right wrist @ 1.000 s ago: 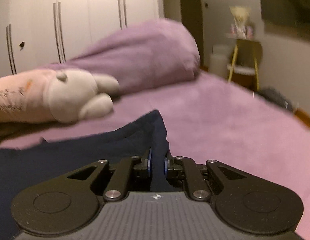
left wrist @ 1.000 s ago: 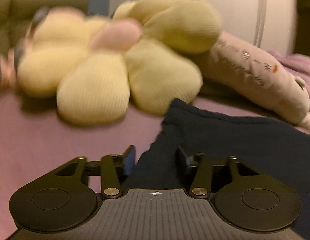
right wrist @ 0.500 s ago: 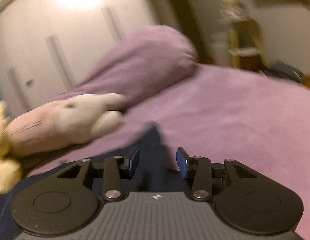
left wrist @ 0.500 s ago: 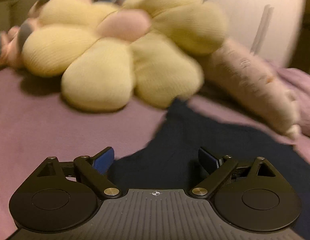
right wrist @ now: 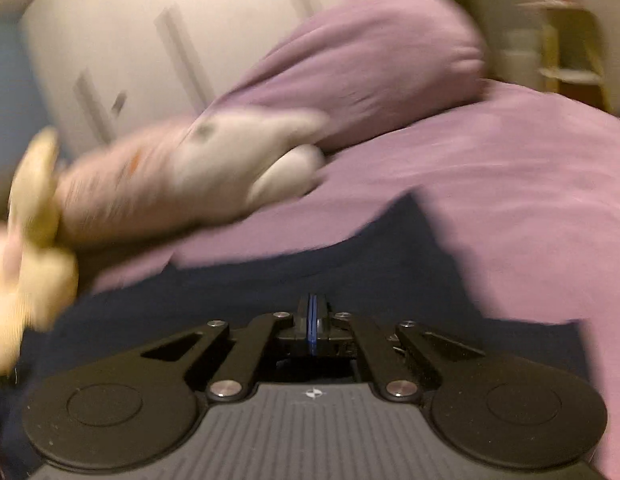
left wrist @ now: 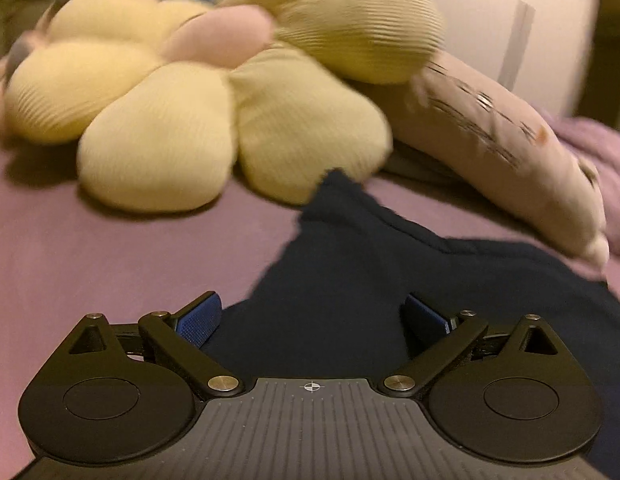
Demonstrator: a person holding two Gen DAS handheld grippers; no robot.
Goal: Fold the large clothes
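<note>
On purple bed [left wrist: 110,248], navy garment [left wrist: 350,280] lay spread flat, one corner reaching toward yellow flower cushion [left wrist: 182,120]. My left claw [left wrist: 312,318] stood wide apart, jaws just having opened, blue pads clear of cloth, garment beneath and between them, nothing gripped. My right claw [right wrist: 312,320] was pressed together, jaws just having closed, pads meeting with no cloth seen between; navy garment [right wrist: 270,280] lay below it. Plush toy [right wrist: 214,168] rested beside purple pillow [right wrist: 370,64]. Right view blurred.

home bedroom.
bed [right wrist: 510,184] in purple sheet, purple pillow [right wrist: 370,60], plush toys [left wrist: 190,120], white wardrobe doors [right wrist: 150,40] behind.
</note>
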